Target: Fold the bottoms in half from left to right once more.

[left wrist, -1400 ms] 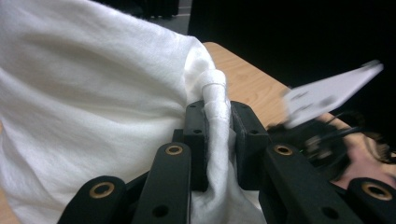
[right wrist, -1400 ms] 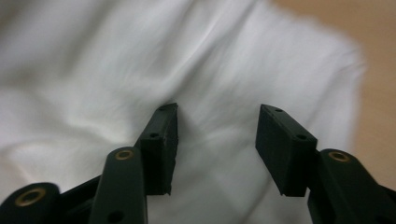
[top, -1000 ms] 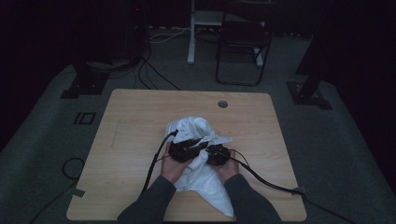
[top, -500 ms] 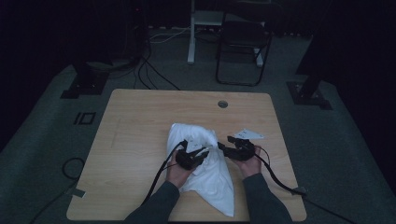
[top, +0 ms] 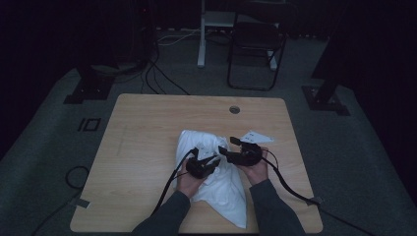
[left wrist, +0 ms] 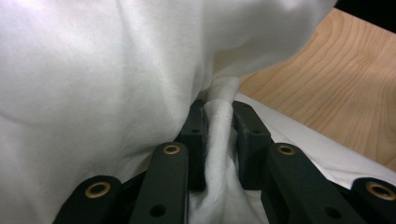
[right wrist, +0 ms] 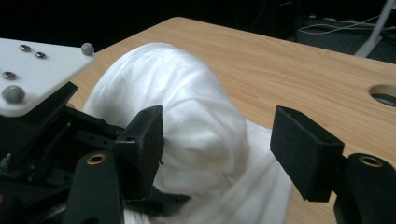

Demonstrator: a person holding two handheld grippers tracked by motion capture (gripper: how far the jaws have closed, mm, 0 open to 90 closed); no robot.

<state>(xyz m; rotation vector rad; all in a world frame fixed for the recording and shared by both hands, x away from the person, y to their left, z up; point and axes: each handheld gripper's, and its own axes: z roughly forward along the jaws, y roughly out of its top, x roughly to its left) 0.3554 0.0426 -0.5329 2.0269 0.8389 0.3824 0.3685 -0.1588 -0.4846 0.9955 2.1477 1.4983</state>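
Cloth (top: pixel 216 182), white and rumpled, is lying on the table (top: pixel 147 128) near its front edge, between the two hands. Left gripper (left wrist: pixel 218 122) is pinching a fold of it, the jaws closed tight on the bunched fabric. Right gripper (right wrist: pixel 217 142) is hovering with its jaws spread wide, the cloth's raised hump showing between them, its pads (right wrist: pixel 144 140) not squeezing any fabric.

Dim lab: black curtains (top: pixel 59 34), floor cables (top: pixel 162 78), folding chair (top: pixel 255 44).
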